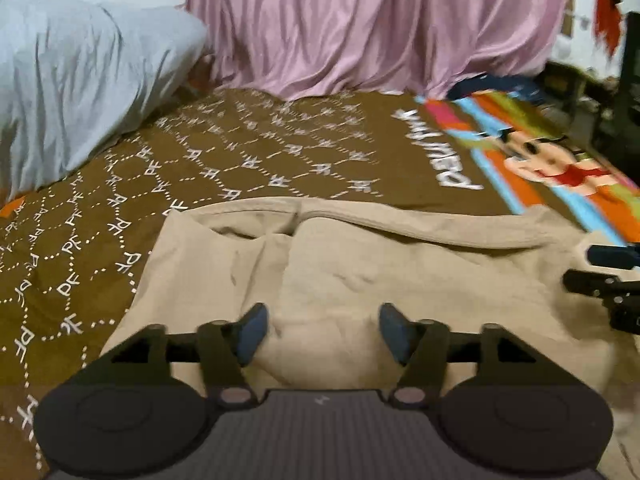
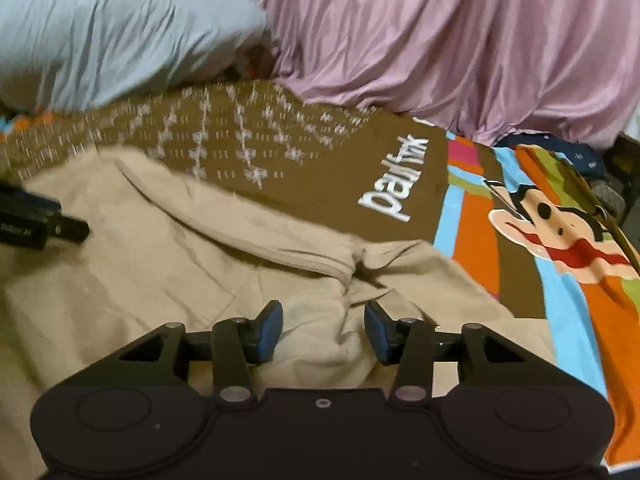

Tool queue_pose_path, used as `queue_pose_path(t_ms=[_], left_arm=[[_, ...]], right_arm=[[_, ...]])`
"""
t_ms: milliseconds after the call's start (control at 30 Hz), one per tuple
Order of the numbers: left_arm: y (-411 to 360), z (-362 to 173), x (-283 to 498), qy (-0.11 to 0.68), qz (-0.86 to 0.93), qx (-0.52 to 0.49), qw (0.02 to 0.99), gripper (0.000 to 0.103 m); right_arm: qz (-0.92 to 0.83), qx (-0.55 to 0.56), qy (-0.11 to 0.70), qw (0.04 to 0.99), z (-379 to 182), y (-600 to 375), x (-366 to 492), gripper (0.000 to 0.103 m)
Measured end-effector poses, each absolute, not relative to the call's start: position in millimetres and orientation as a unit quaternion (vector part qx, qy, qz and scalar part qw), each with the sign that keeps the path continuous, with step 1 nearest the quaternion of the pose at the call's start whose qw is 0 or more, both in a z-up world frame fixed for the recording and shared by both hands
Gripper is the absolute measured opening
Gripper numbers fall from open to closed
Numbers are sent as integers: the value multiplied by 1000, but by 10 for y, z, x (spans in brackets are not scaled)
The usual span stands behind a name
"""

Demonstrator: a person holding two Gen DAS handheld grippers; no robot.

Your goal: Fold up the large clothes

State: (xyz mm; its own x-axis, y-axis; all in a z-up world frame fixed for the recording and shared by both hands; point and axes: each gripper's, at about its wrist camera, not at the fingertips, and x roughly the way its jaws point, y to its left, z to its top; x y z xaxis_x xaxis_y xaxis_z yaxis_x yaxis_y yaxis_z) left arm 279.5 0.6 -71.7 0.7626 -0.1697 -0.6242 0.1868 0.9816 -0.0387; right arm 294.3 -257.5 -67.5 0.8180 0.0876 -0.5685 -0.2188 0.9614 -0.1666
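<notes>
The left gripper (image 1: 320,330) is positioned low over a beige garment (image 1: 360,264), with its jaws standing wide apart and nothing clamped between them; the blue pads (image 1: 250,334) hang clear of the cloth, and a rumpled patch of the fabric lies directly beneath the gap. The garment extends ahead of this claw to a folded, banded edge, beyond which a brown bedspread (image 1: 240,152) with a white dotted pattern continues forward and to the left. To the right of the claw, the dark tips of the other tool project into the left wrist view over the same garment. The right gripper (image 2: 323,330) is likewise set over the beige garment, with jaws moderately apart and no cloth gripped; a bunched ridge of fabric rises in line with the gap, just ahead of the pads (image 2: 270,334), without visible contact. Ahead and to the right of this claw the bedspread carries white lettering and a cartoon monkey print (image 2: 548,232) on coloured stripes. Far ahead of both claws, a pink draped sheet (image 1: 380,24) hangs at the rear, with a grey pillow (image 1: 76,76) to its left. Both views are blurred, so fine detail of the garment's seams cannot be resolved.
</notes>
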Motion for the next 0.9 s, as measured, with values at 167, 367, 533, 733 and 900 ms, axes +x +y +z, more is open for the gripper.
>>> queue_pose_path(t_ms=[167,367,533,733,900], left_arm=[[-238,-976,2772,379,-91,86,917,72],[-174,-848,2718,400,-83,65,910,75],[61,-401,2102,358,-93,78,926,97],[413,25,1105,327,-94,113,934,103],[611,104,376,337,-95,127,928,103]], right_arm=[[125,-147,326,925,-709,-2465,2638,67],[91,-117,352,924,-789,-2578,2669,66],[111,-124,298,940,-245,-2716,2090,71],[133,-172,267,939,313,-2946,1003,88],[134,-232,269,925,547,-3030,141,100]])
